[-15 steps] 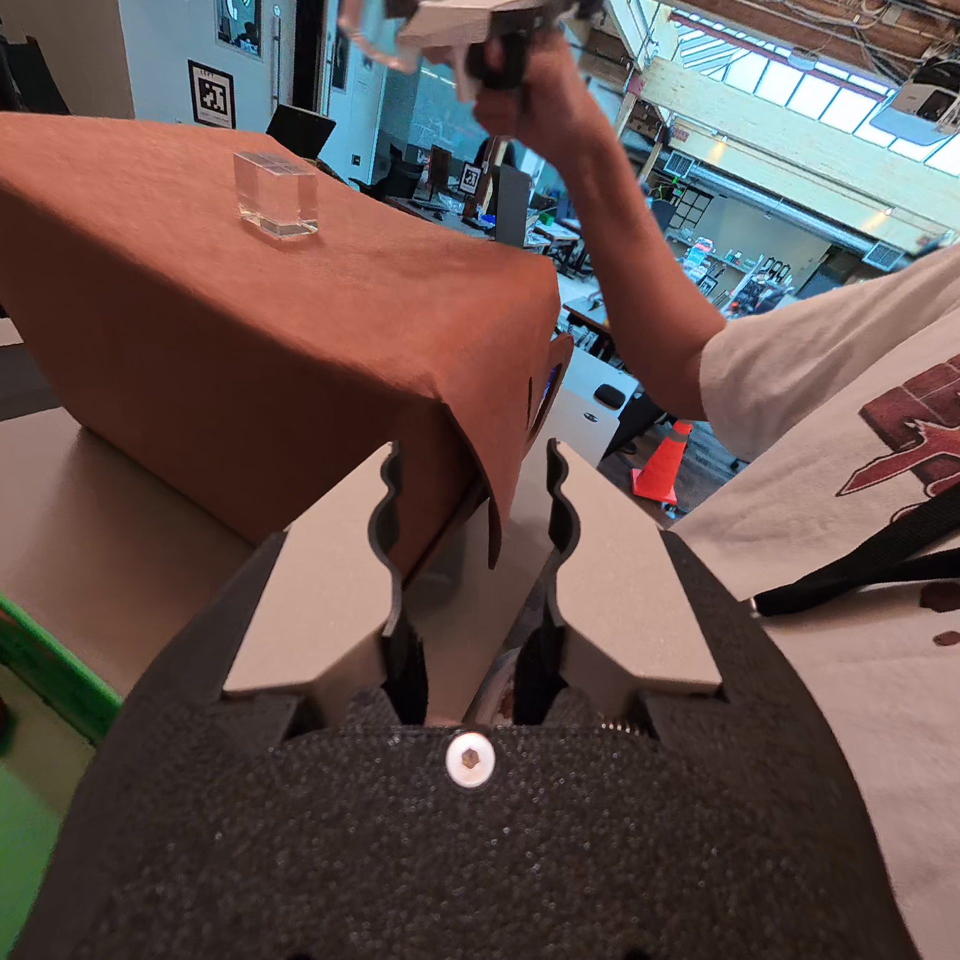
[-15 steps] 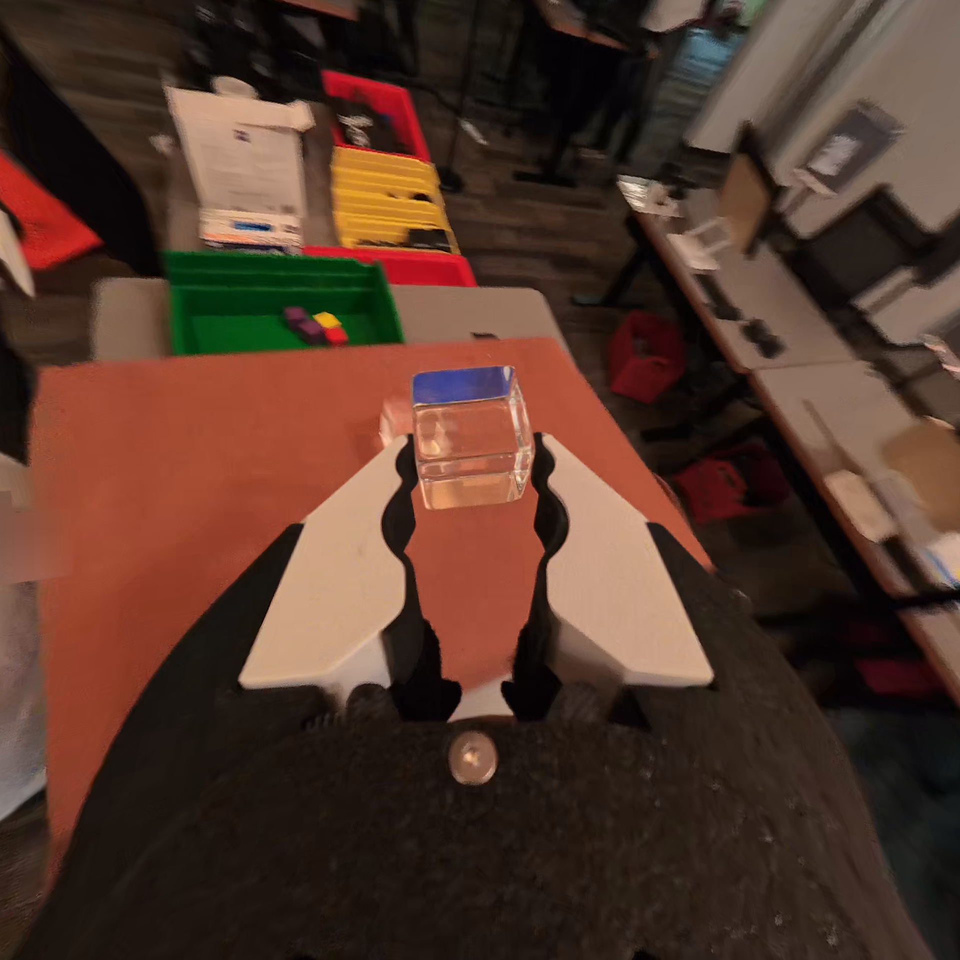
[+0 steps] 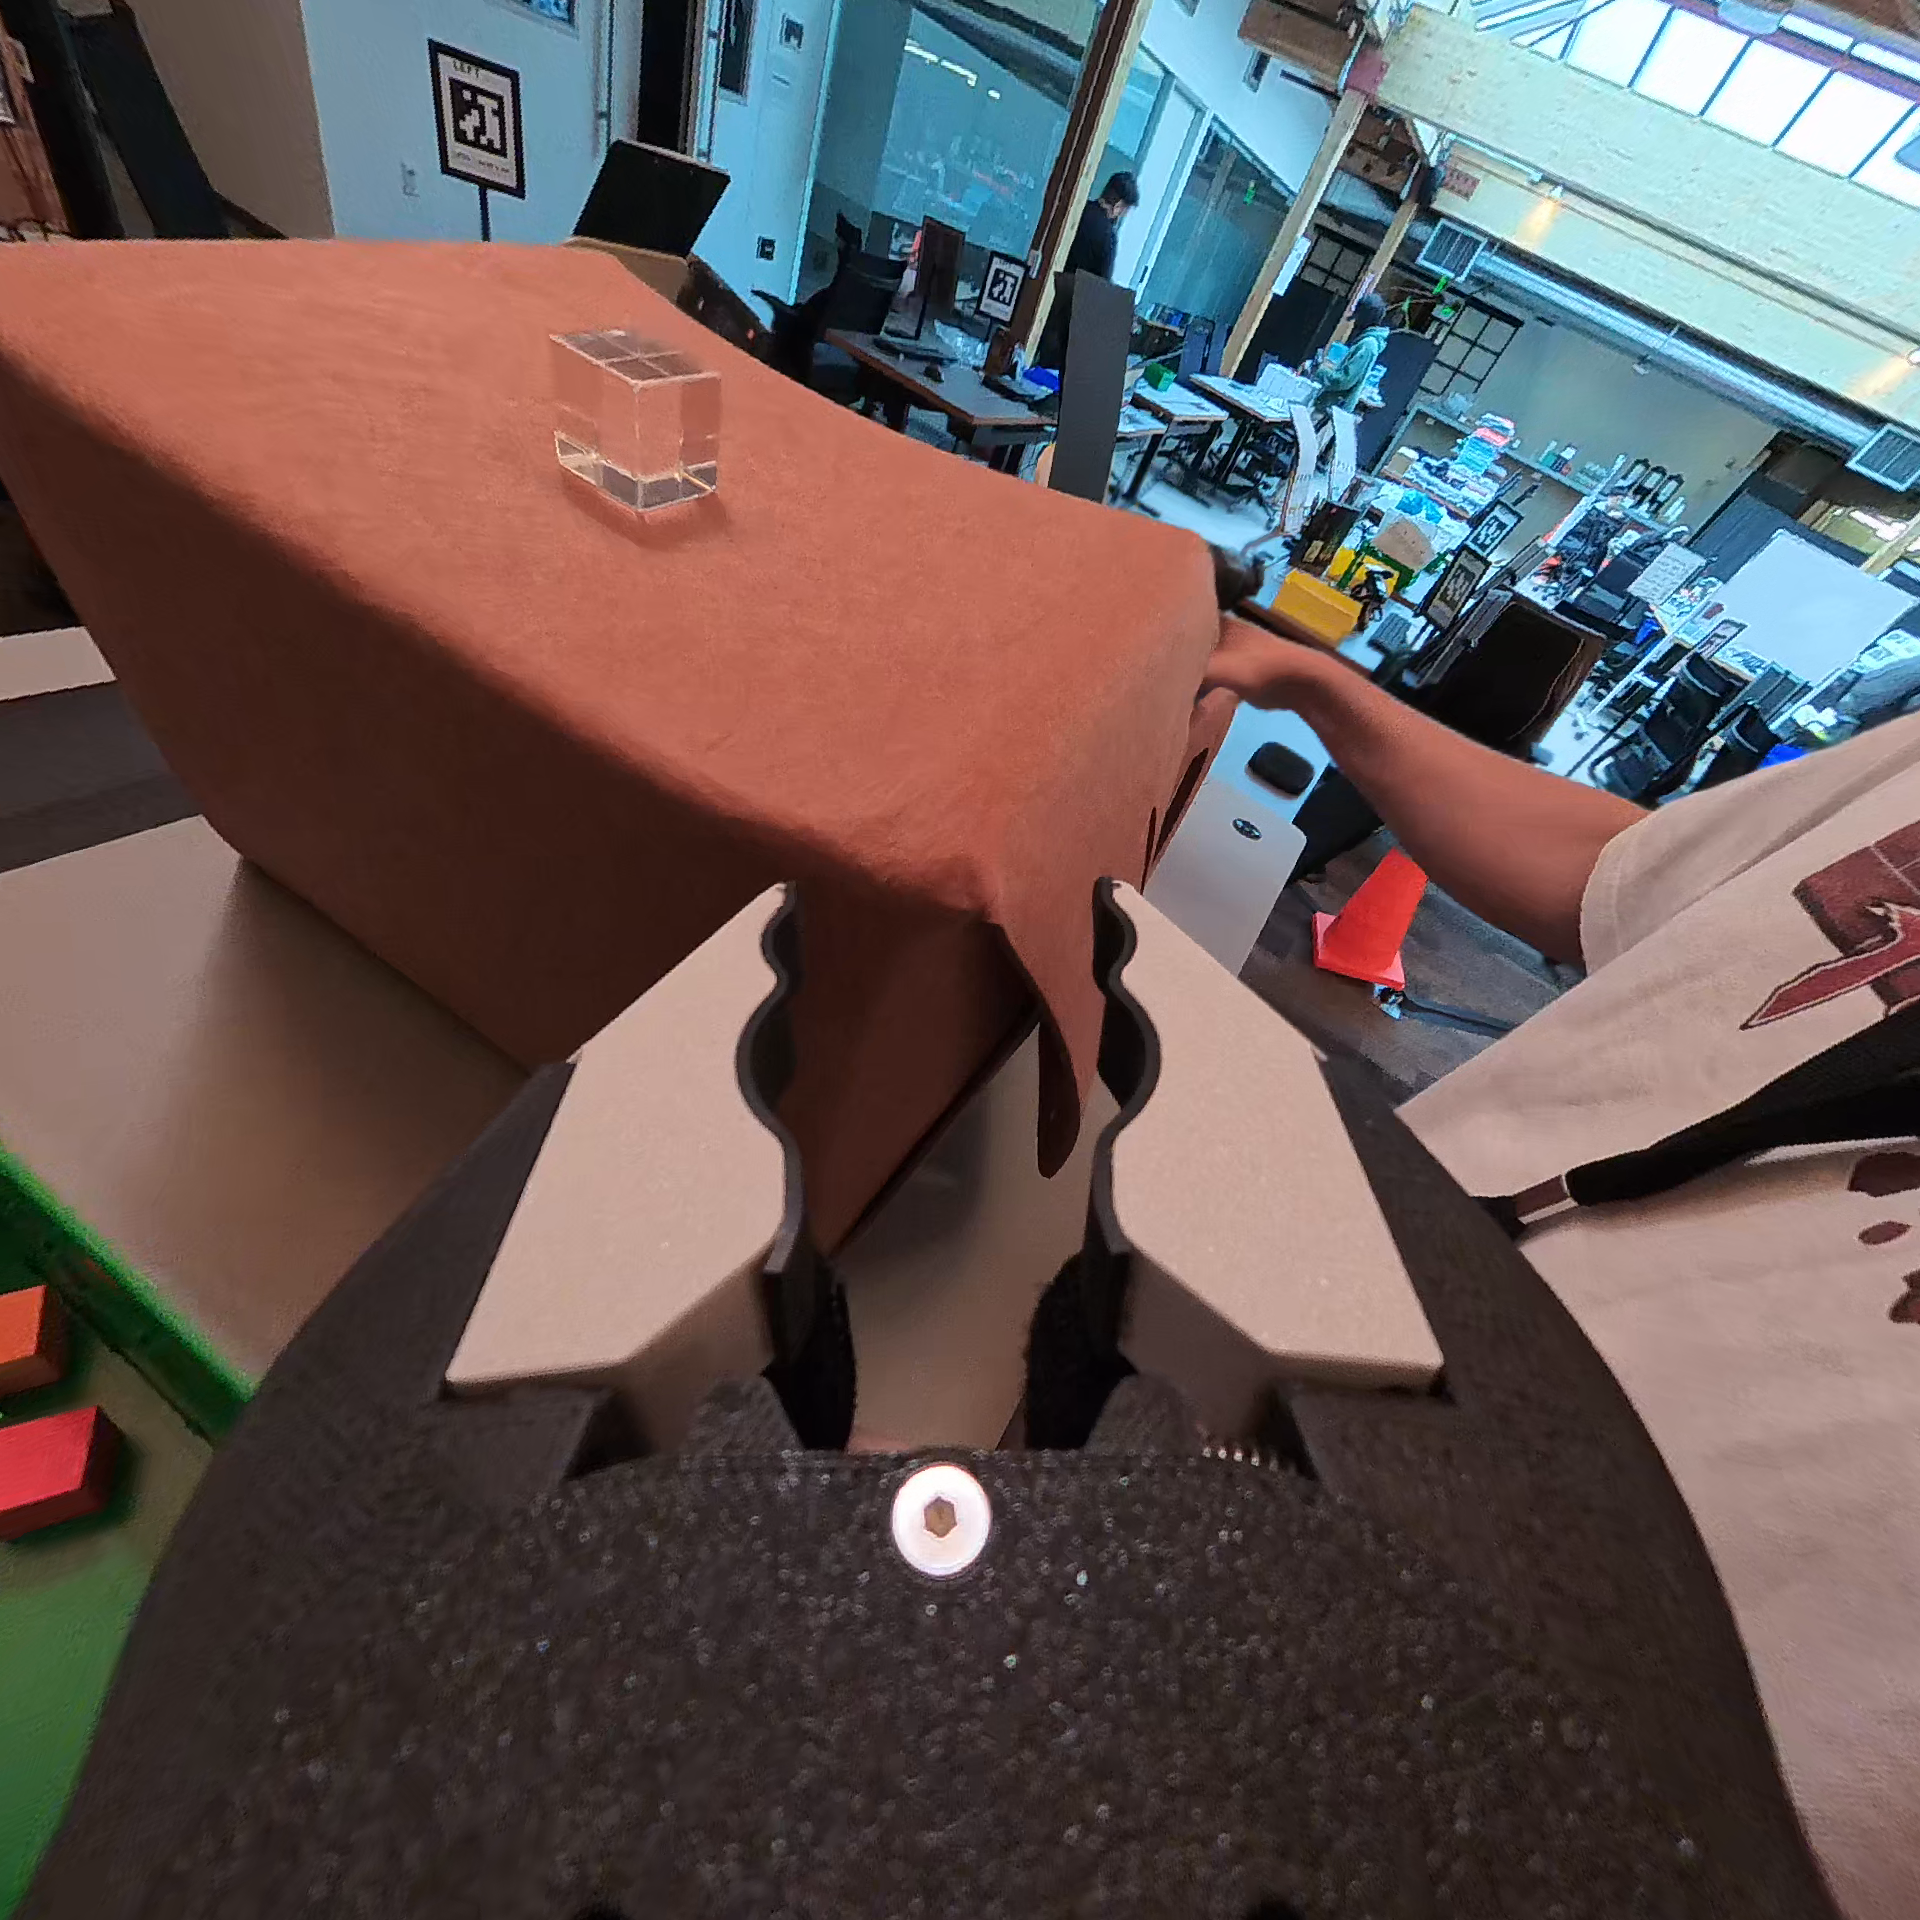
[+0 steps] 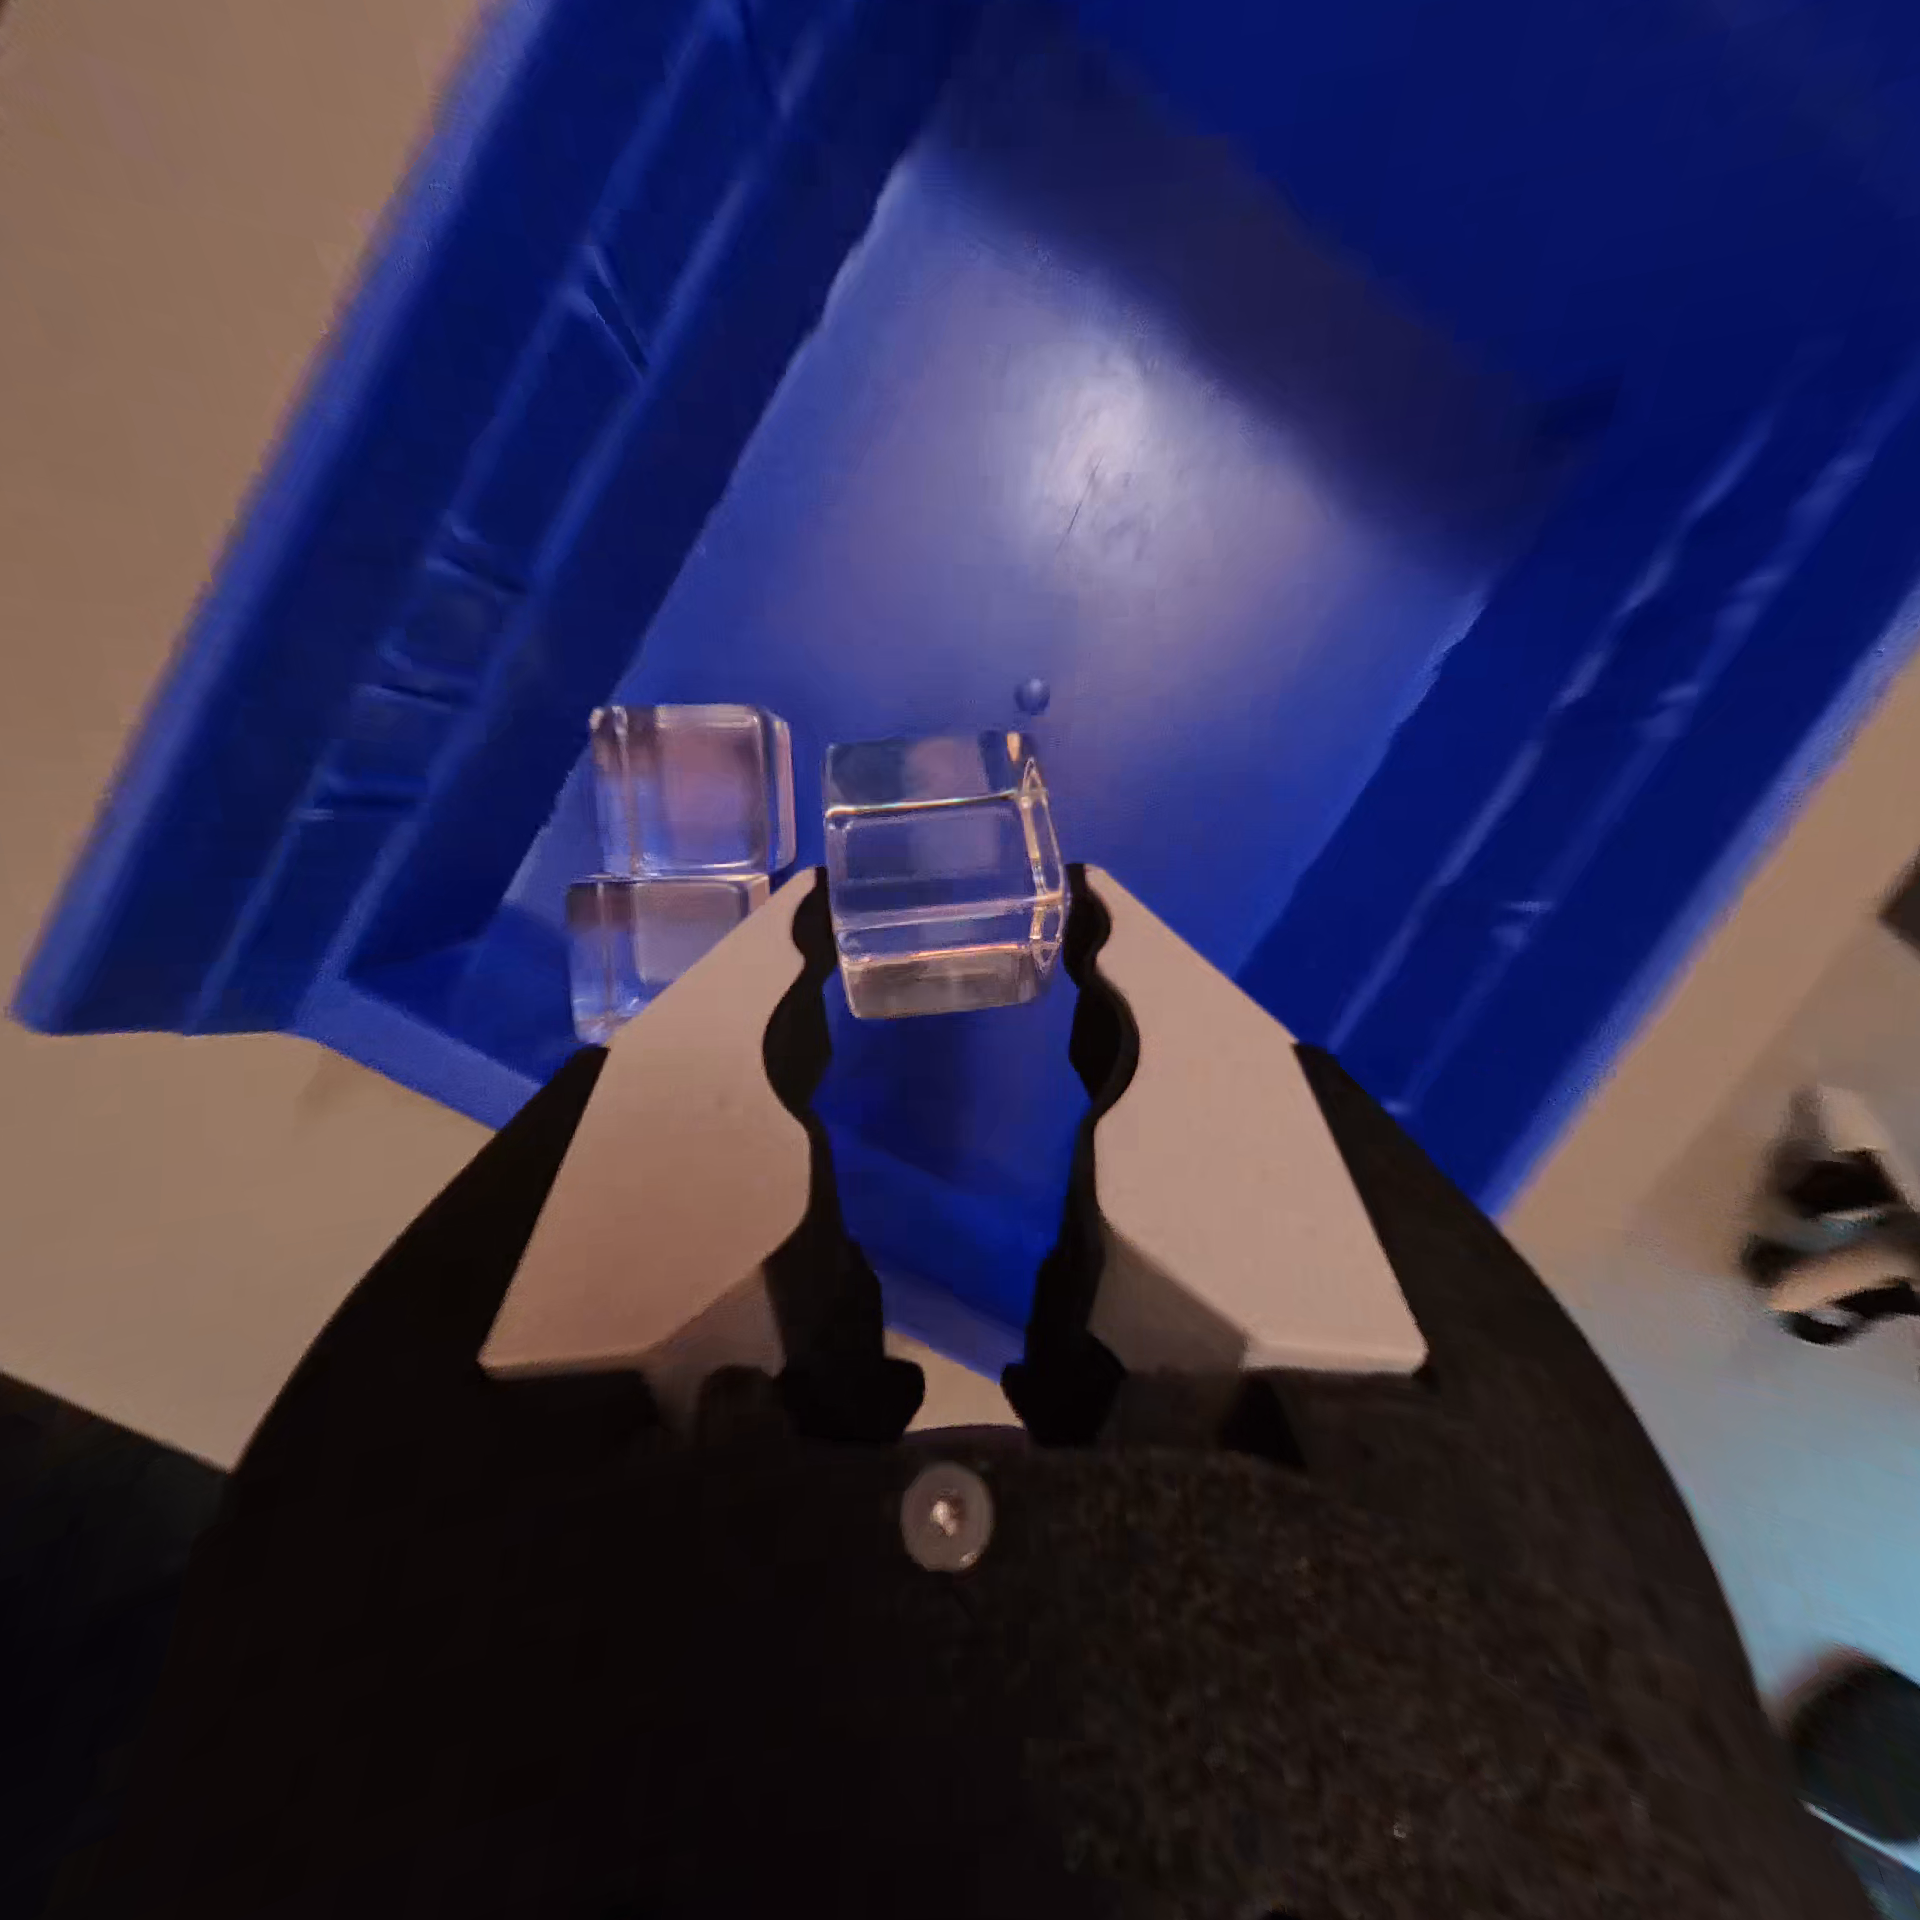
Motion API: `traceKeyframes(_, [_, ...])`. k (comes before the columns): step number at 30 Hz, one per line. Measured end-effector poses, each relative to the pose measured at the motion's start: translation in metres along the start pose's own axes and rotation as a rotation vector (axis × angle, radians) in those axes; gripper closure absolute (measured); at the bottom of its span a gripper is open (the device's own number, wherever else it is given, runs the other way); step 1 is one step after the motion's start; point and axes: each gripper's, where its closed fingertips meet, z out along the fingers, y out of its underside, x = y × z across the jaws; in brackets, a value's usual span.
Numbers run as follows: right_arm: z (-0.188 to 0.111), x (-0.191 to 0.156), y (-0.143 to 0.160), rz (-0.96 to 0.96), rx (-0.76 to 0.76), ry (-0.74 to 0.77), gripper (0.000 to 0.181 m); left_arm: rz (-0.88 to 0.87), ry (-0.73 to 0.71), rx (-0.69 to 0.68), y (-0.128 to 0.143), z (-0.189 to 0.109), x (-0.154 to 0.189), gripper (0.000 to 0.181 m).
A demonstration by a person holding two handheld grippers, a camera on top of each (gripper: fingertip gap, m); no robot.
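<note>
My right gripper (image 4: 945, 904) is shut on a clear cube (image 4: 940, 883) and holds it above a blue bin (image 4: 1195, 499). Two more clear cubes (image 4: 686, 790) lie in the bin, left of my fingers, one against the other. In the left wrist view another clear cube (image 3: 636, 431) stands on a box draped in brown cloth (image 3: 520, 644). My left gripper (image 3: 945, 914) is open and empty, low in front of the box's near corner, where the cloth hangs down between the fingertips.
The box stands on a grey table (image 3: 208, 1039). A green tray (image 3: 62, 1558) with red and orange blocks is at the lower left. A person's arm (image 3: 1403, 748) reaches behind the box's right corner. An orange cone (image 3: 1371, 925) stands on the floor.
My right gripper has carried its clear cube from above the brown cloth to above the blue bin. The person's arm has dropped from high to behind the box.
</note>
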Motion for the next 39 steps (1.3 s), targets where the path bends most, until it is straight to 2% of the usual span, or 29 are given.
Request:
traceKeyframes(4, [0.037, -0.009, 0.019, 0.062, 0.037, -0.091, 0.138, 0.006, -0.007, -0.038, 0.006, 0.013, 0.009, 0.124])
traceKeyframes(6, [0.038, -0.016, 0.009, 0.066, 0.119, -0.145, 0.138, 0.010, -0.007, -0.060, 0.010, 0.019, 0.015, 0.124])
traceKeyframes(10, [0.043, -0.027, 0.000, 0.071, 0.173, -0.229, 0.137, 0.037, -0.004, -0.101, 0.018, 0.028, 0.024, 0.124])
traceKeyframes(14, [0.044, -0.035, 0.011, 0.073, 0.113, -0.282, 0.137, 0.067, -0.010, -0.115, 0.020, 0.029, 0.029, 0.124])
traceKeyframes(21, [0.047, -0.035, 0.011, 0.071, 0.104, -0.253, 0.132, 0.054, 0.001, -0.089, 0.018, 0.017, 0.030, 0.124])
traceKeyframes(25, [0.015, -0.025, -0.008, 0.083, 0.153, -0.181, 0.121, 0.057, -0.010, -0.079, 0.017, 0.007, 0.027, 0.124])
traceKeyframes(27, [-0.023, -0.025, -0.036, 0.083, 0.193, -0.125, 0.122, 0.059, -0.023, -0.072, 0.018, 0.000, 0.024, 0.124])
traceKeyframes(29, [-0.083, -0.048, -0.107, 0.009, 0.389, -0.093, 0.121, 0.052, -0.029, -0.063, 0.019, -0.007, 0.021, 0.124])
traceKeyframes(31, [-0.152, -0.102, -0.190, -0.108, 0.620, -0.143, 0.120, 0.039, -0.022, -0.058, 0.021, -0.011, 0.019, 0.124])
traceKeyframes(32, [-0.183, -0.138, -0.225, -0.177, 0.711, -0.217, 0.120, 0.038, -0.018, -0.057, 0.022, -0.013, 0.018, 0.124])
traceKeyframes(34, [-0.221, -0.208, -0.280, -0.336, 0.774, -0.348, 0.120, 0.049, -0.017, -0.050, 0.023, -0.018, 0.015, 0.124])
traceKeyframes(36, [-0.223, -0.257, -0.319, -0.478, 0.724, -0.388, 0.116, 0.059, -0.016, -0.034, 0.022, -0.024, 0.015, 0.124])
traceKeyframes(39, [-0.184, -0.304, -0.353, -0.617, 0.510, -0.399, 0.106, 0.055, -0.008, -0.005, 0.023, -0.034, 0.015, 0.124])
